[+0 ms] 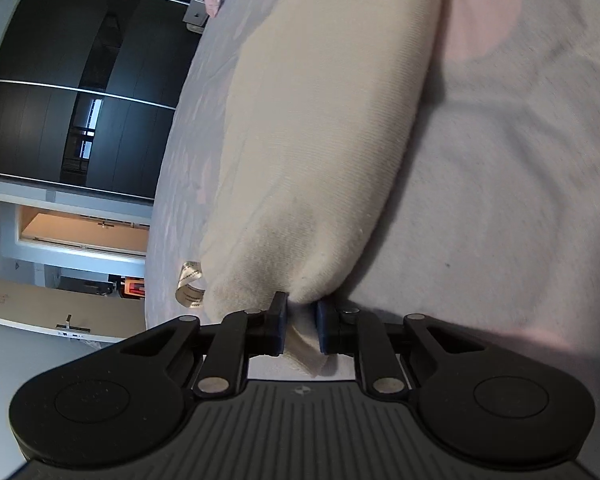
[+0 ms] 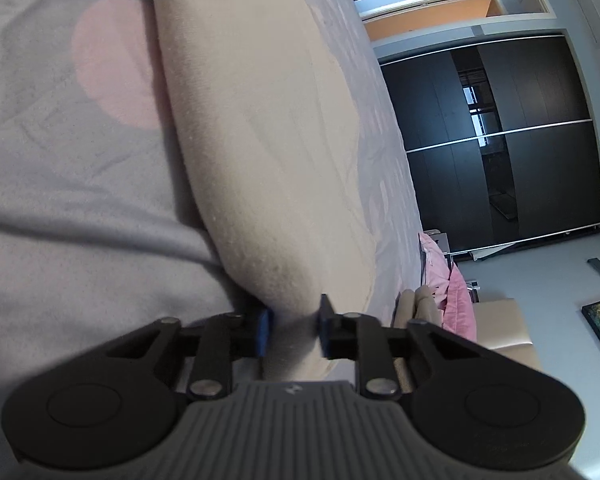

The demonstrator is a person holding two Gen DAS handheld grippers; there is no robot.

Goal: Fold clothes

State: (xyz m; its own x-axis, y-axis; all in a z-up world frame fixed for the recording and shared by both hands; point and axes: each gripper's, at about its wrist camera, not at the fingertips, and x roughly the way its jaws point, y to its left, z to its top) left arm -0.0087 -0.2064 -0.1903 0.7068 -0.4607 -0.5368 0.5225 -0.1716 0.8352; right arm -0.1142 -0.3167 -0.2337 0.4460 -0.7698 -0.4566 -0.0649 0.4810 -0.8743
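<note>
Pinching one end of a cream-coloured, ribbed cotton garment (image 1: 316, 128), the left gripper (image 1: 302, 326) has its blue-padded jaws drawn almost together, with a bunched fold of the cloth squeezed between them and a small tail of it hanging out below. The garment stretches away from that gripper as a long, folded band across the pale grey bedspread with a faint pink round patch (image 1: 500, 168), lying on the bed's top surface near its edge. A white paper care label (image 1: 190, 284) curls out from the garment's side, just left of the pinched end.

In the right wrist view the right gripper (image 2: 294, 330) has its jaws narrowed on the other end of the same cream garment (image 2: 268, 152), the cloth filling the gap between the blue pads and pressed by them. Here too the garment runs away as a long band over the bedspread (image 2: 60, 184).

Beyond the bed stands a dark wardrobe with sliding panels and silver rails (image 1: 80, 92). A heap of pink fabric (image 2: 456, 300) lies near the bed's far edge in the right view.
</note>
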